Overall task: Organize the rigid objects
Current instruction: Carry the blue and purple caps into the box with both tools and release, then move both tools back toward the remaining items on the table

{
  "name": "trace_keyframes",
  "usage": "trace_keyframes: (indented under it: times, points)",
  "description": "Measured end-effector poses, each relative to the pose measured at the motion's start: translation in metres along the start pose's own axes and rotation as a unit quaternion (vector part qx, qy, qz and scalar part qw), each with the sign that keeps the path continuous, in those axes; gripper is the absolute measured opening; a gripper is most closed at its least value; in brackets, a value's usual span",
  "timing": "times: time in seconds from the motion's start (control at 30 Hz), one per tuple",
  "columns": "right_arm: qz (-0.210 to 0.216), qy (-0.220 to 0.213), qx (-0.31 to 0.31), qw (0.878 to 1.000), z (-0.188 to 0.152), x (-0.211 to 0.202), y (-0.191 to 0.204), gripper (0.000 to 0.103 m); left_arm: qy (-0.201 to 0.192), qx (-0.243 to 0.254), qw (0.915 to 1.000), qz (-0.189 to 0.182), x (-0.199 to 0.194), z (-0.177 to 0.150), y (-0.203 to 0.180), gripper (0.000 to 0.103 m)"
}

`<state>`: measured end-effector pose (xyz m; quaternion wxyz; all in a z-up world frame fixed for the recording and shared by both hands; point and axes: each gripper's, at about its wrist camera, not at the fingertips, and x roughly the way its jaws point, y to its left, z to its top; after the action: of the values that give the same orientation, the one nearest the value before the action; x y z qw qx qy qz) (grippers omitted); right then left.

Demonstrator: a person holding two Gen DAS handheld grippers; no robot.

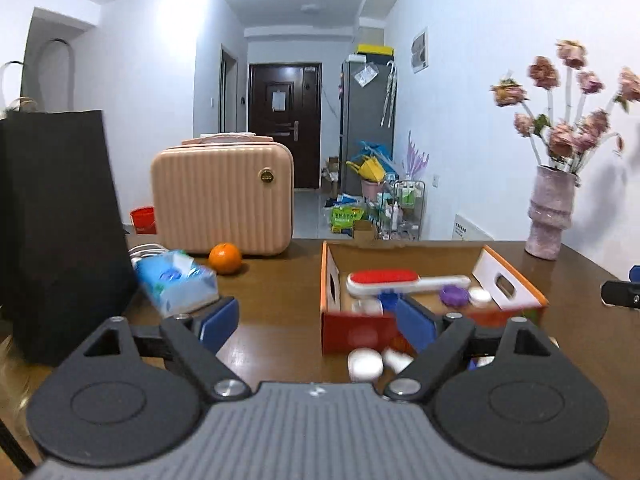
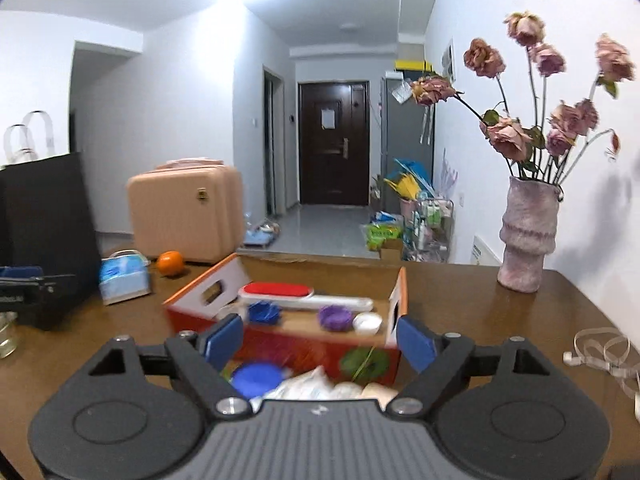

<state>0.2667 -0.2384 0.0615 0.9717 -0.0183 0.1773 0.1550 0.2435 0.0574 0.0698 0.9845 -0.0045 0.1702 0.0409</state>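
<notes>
An open orange cardboard box (image 1: 516, 284) (image 2: 200, 292) sits on the brown table. Inside lie a red-and-white lint brush (image 1: 404, 282) (image 2: 304, 295), a purple lid (image 1: 454, 295) (image 2: 335, 317), a white lid (image 1: 480, 297) (image 2: 367, 323) and a blue lid (image 2: 263, 313). White lids (image 1: 365, 363) lie on the table in front of the box. A blue lid (image 2: 257, 378) and a white plastic packet (image 2: 308, 386) lie near the right gripper. My left gripper (image 1: 318, 320) is open and empty before the box. My right gripper (image 2: 320, 340) is open and empty above the box's near wall.
A black paper bag (image 1: 60, 232), a blue tissue pack (image 1: 176, 280) (image 2: 122, 278), an orange (image 1: 225, 258) (image 2: 170, 263) and a pink case (image 1: 222, 196) (image 2: 184, 216) stand at left. A pink vase with dried roses (image 1: 548, 216) (image 2: 526, 236) stands at right. A white ribbon (image 2: 600, 352) lies far right.
</notes>
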Motion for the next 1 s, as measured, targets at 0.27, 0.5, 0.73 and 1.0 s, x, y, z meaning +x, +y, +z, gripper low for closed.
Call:
trace_keyframes:
  times: [0.27,0.5,0.73,1.0]
  points:
    - [0.018,-0.034,-0.002,0.999,-0.094,-0.085,0.036,0.098,0.011,-0.009,0.9994,-0.033,-0.086,-0.092,-0.008,0.099]
    - [0.027,-0.005,-0.003,1.0,-0.118,-0.097,0.044,0.099,0.052,0.01,0.9966,-0.064,-0.085,-0.113,-0.024,0.099]
    - [0.019,0.032,0.024,0.999,-0.126,-0.065,0.032,0.096,0.078,0.016,0.9942,-0.072,-0.057,-0.114,-0.037,0.097]
    - [0.028,0.064,0.058,0.996,-0.098,0.005,-0.008,0.073,0.114,0.007,0.9874,-0.11,0.003,-0.093,-0.068,0.069]
